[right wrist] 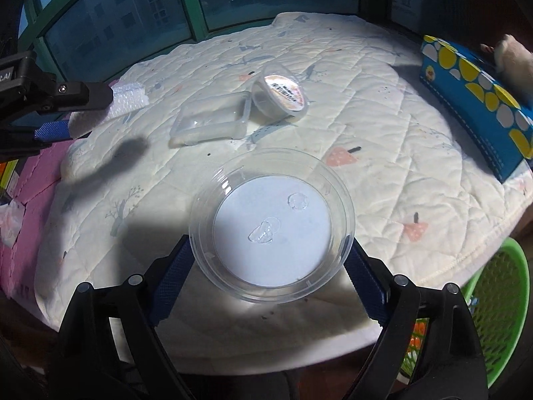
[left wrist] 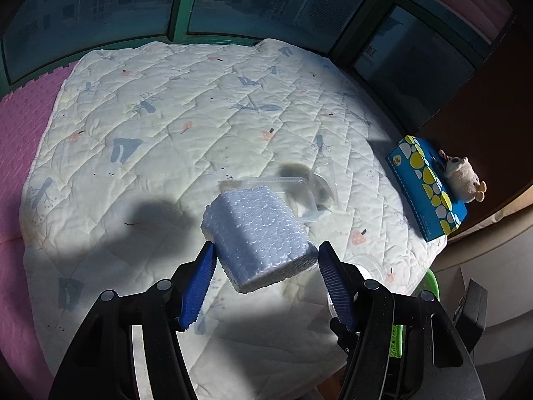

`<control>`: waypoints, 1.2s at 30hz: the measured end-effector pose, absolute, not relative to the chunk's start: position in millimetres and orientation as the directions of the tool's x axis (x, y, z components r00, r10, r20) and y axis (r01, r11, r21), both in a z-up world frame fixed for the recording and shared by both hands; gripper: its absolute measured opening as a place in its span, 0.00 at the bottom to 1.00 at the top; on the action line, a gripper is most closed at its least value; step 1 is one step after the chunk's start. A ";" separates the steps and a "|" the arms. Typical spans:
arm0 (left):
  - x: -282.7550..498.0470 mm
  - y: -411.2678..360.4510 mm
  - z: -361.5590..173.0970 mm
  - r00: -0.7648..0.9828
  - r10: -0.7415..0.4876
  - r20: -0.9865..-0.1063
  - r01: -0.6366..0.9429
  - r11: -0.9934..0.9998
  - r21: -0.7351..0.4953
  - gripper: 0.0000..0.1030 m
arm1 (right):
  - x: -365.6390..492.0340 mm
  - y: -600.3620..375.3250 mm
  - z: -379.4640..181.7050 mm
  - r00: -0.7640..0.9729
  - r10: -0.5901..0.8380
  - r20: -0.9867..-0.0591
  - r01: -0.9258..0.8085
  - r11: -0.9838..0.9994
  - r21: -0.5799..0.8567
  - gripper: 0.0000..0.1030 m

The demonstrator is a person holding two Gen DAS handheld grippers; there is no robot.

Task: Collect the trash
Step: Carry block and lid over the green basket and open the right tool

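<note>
A quilted white bedspread (left wrist: 186, 126) printed with small blue and pink motifs is seen beneath both tongs. The left gripper (left wrist: 265, 260) is held above the quilt with its blue ribbed pads (left wrist: 200, 283) spread wide, and a roll of bubble wrap (left wrist: 258, 236) is clamped between them, touched on either side and lifted clear of the fabric, its shadow cast below and to the left of the tongs. Just beyond the roll, ahead of the left fingers, a clear rectangular container (left wrist: 299, 193) is seen lying on the quilt. The right gripper (right wrist: 269, 260) is likewise opened wide, and a clear round lid (right wrist: 271, 223) is gripped by its rim between the two blue pads (right wrist: 173, 280), tilted toward the camera, with droplets visible on its inner face. Ahead of the right tongs, well apart from the lid, the same clear rectangular container (right wrist: 213, 120) is seen resting on the quilt, and just beside it to the right a small round cup (right wrist: 278, 95) with a printed seal is seen lying on its side. To the far left of the right tongs the left gripper (right wrist: 60, 113) with its bubble wrap (right wrist: 110, 110) is visible. To the right of both tongs, at the quilt's edge, a blue tissue box (left wrist: 428, 186) with yellow and white patches is seen, with a small plush toy (left wrist: 463, 175) lying on it. Below and to the right of the right tongs a green mesh basket (right wrist: 493, 300) is seen off the edge of the quilt.
</note>
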State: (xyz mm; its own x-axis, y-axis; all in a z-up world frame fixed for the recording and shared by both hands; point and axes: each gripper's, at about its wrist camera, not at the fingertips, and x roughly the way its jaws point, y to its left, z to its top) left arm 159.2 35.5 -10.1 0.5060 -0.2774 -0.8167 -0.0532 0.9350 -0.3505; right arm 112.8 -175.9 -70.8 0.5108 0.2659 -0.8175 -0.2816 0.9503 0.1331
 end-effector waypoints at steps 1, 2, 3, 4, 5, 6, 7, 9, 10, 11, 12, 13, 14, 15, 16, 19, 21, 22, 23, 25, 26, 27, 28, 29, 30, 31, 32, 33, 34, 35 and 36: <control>158.3 29.1 -10.6 0.502 -0.282 -0.817 -0.043 0.936 -0.350 0.59 | 108.3 -182.4 -68.8 0.520 0.261 -0.813 -0.270 0.954 0.133 0.85; 157.4 21.7 -11.2 0.496 -0.289 -0.818 -0.031 0.936 -0.350 0.59 | 103.6 -189.9 -66.8 0.527 0.257 -0.810 -0.253 0.957 0.138 0.85; 156.6 13.7 -11.8 0.490 -0.298 -0.819 -0.017 0.936 -0.351 0.59 | 99.9 -197.6 -65.6 0.531 0.255 -0.808 -0.237 0.960 0.148 0.85; 156.0 5.2 -12.0 0.484 -0.307 -0.820 -0.002 0.936 -0.351 0.59 | 95.9 -205.4 -64.0 0.536 0.253 -0.805 -0.221 0.963 0.155 0.85; 154.9 -3.7 -11.9 0.479 -0.314 -0.820 0.015 0.937 -0.350 0.59 | 91.6 -213.3 -62.5 0.543 0.244 -0.803 -0.205 0.967 0.154 0.85; 153.6 -12.7 -11.2 0.475 -0.322 -0.819 0.033 0.937 -0.348 0.59 | 87.2 -221.5 -60.8 0.550 0.232 -0.802 -0.187 0.970 0.152 0.85; 152.4 -21.5 -11.0 0.470 -0.329 -0.819 0.051 0.937 -0.347 0.59 | 82.4 -230.0 -59.4 0.556 0.227 -0.800 -0.171 0.973 0.157 0.85; 150.5 -39.3 -9.9 0.461 -0.345 -0.818 0.085 0.934 -0.346 0.59 | 72.7 -247.9 -56.9 0.569 0.210 -0.795 -0.134 0.978 0.163 0.85; 149.7 -46.7 -9.2 0.457 -0.352 -0.817 0.100 0.933 -0.346 0.59 | 68.2 -257.7 -56.0 0.575 0.198 -0.794 -0.114 0.980 0.162 0.85; 148.8 -55.7 -8.6 0.452 -0.359 -0.816 0.116 0.931 -0.346 0.59 | 63.6 -267.2 -55.7 0.578 0.189 -0.794 -0.095 0.982 0.165 0.85; 148.0 -64.6 -8.4 0.446 -0.365 -0.817 0.132 0.930 -0.343 0.59 | 58.2 -278.0 -55.7 0.582 0.178 -0.793 -0.071 0.983 0.168 0.85; 147.1 -74.3 -8.5 0.439 -0.369 -0.819 0.148 0.929 -0.339 0.59 | 53.4 -288.5 -56.0 0.585 0.163 -0.794 -0.047 0.985 0.167 0.85; 145.9 -82.8 -8.8 0.432 -0.374 -0.821 0.163 0.927 -0.337 0.59 | 48.9 -299.3 -56.8 0.586 0.146 -0.797 -0.022 0.986 0.165 0.85; 144.9 -91.7 -9.1 0.425 -0.380 -0.822 0.178 0.925 -0.336 0.59 | 44.0 -309.5 -57.8 0.586 0.133 -0.799 0.001 0.986 0.165 0.85; 143.6 -101.2 -9.2 0.417 -0.386 -0.823 0.193 0.922 -0.335 0.59 | 39.2 -321.0 -58.6 0.587 0.120 -0.801 0.027 0.986 0.167 0.85; 139.3 -128.4 -8.3 0.400 -0.395 -0.827 0.241 0.916 -0.321 0.59 | 28.3 -354.7 -62.0 0.582 0.079 -0.809 0.105 0.980 0.171 0.85; 137.4 -145.3 -8.8 0.384 -0.406 -0.829 0.265 0.909 -0.322 0.59 | 22.2 -378.1 -65.0 0.576 0.049 -0.816 0.155 0.974 0.168 0.85; 136.8 -153.9 -9.0 0.378 -0.407 -0.832 0.276 0.907 -0.318 0.59 | 19.2 -389.4 -66.8 0.570 0.040 -0.821 0.176 0.970 0.170 0.85; 136.1 -161.5 -8.8 0.373 -0.410 -0.832 0.287 0.904 -0.316 0.59 | 17.2 -400.3 -69.6 0.560 0.033 -0.828 0.197 0.965 0.171 0.85; 133.8 -177.4 -7.7 0.362 -0.423 -0.831 0.315 0.894 -0.318 0.59 | 12.1 -419.2 -75.1 0.546 0.002 -0.838 0.237 0.959 0.157 0.85; 132.8 -185.0 -7.0 0.359 -0.424 -0.831 0.327 0.891 -0.313 0.59 | 9.8 -428.1 -79.2 0.535 -0.004 -0.845 0.254 0.955 0.156 0.85; 132.4 -192.5 -6.5 0.355 -0.425 -0.832 0.337 0.889 -0.310 0.59 | 8.9 -436.0 -83.6 0.524 0.000 -0.852 0.268 0.949 0.164 0.85; 131.9 -198.6 -6.3 0.350 -0.431 -0.832 0.344 0.885 -0.314 0.59 | 6.7 -443.1 -88.5 0.515 0.005 -0.857 0.283 0.943 0.175 0.85; 131.5 -204.2 -6.2 0.342 -0.439 -0.831 0.349 0.880 -0.321 0.59 | 5.6 -449.2 -94.6 0.499 0.008 -0.866 0.295 0.939 0.179 0.85; 131.1 -210.5 -6.0 0.335 -0.443 -0.832 0.356 0.877 -0.324 0.59 | 6.1 -453.5 -100.2 0.483 0.006 -0.876 0.304 0.937 0.174 0.85; 130.7 -216.0 -5.5 0.333 -0.443 -0.832 0.365 0.875 -0.319 0.59 | 5.1 -456.4 -105.4 0.472 0.002 -0.882 0.312 0.935 0.170 0.85; 129.7 -222.0 -5.0 0.334 -0.441 -0.833 0.375 0.873 -0.311 0.59 | 4.1 -459.3 -110.9 0.461 0.008 -0.887 0.315 0.933 0.172 0.85; 129.3 -227.2 -4.6 0.331 -0.441 -0.834 0.385 0.871 -0.307 0.59 | 4.0 -461.8 -116.0 0.453 0.015 -0.891 0.318 0.931 0.178 0.85; 129.1 -231.4 -4.5 0.328 -0.442 -0.835 0.390 0.868 -0.306 0.59 | 3.5 -464.2 -120.5 0.447 0.019 -0.894 0.327 0.927 0.183 0.85; 129.3 -235.2 -5.0 0.323 -0.442 -0.837 0.393 0.867 -0.306 0.59 | 3.7 -466.2 -124.8 0.441 0.023 -0.897 0.333 0.924 0.188 0.85; 129.9 -238.7 -5.8 0.317 -0.442 -0.839 0.395 0.866 -0.306 0.59 | 4.5 -467.8 -128.0 0.435 0.029 -0.900 0.339 0.921 0.193 0.85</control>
